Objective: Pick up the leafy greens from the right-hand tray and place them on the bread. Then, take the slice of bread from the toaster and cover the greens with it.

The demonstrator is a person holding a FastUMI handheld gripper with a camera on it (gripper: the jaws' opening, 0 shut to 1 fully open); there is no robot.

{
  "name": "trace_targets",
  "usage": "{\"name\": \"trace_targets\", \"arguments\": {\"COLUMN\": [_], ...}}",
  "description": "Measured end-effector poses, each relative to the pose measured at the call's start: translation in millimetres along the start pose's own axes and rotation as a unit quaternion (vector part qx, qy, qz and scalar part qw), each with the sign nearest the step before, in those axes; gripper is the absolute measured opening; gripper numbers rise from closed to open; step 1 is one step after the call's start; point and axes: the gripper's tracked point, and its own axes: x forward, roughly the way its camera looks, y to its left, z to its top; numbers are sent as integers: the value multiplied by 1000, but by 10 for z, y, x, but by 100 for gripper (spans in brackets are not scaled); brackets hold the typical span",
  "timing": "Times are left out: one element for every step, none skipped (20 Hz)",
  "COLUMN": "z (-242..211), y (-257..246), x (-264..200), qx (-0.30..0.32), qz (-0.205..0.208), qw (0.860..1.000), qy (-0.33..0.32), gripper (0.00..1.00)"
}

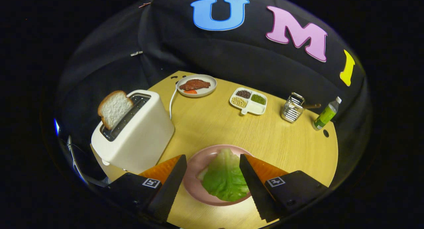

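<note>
The gripper [213, 164] hangs tilted downward with its two fingers [172, 179] spread wide apart, nothing pressed between them. Both fingertips point forward at about the same height, and they seem to hover without touching anything.

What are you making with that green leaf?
A person is building a sandwich with a hand-held gripper. Its fingers are open, one on each side of the lettuce leaf, which lies on the pink plate, seemingly over bread. Nothing is gripped. A slice of bread sticks up out of the white toaster beyond the left finger; it would go on top of the greens next.
</note>
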Motion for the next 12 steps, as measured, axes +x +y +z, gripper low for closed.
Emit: {"name": "trace_targets", "arguments": {"z": [157,310,446,585,723,837,929,1024,1107,1167,1208,1222], "y": [72,167,271,380,496,614,719,819,911,1005,1094,1194], "x": [-38,-79,-116,-165,-198,-237,-255,-275,-293,-297,-287,-280], "qx": [-11,-19,-22,-26,-31,-32,-36,-41,-49,-56,-61,-62], "qz": [4,10,18,28,37,47,55,64,69,75,83,90], "qw": [1000,999,998,997,996,995,994,992,991,989,988,988], "qy": [-17,-34,-48,-60,-73,-82,-90,-97,-105,-111,-112,-110], "gripper": [100,99,99,99,99,99,99,99,99,99,99,99]}}
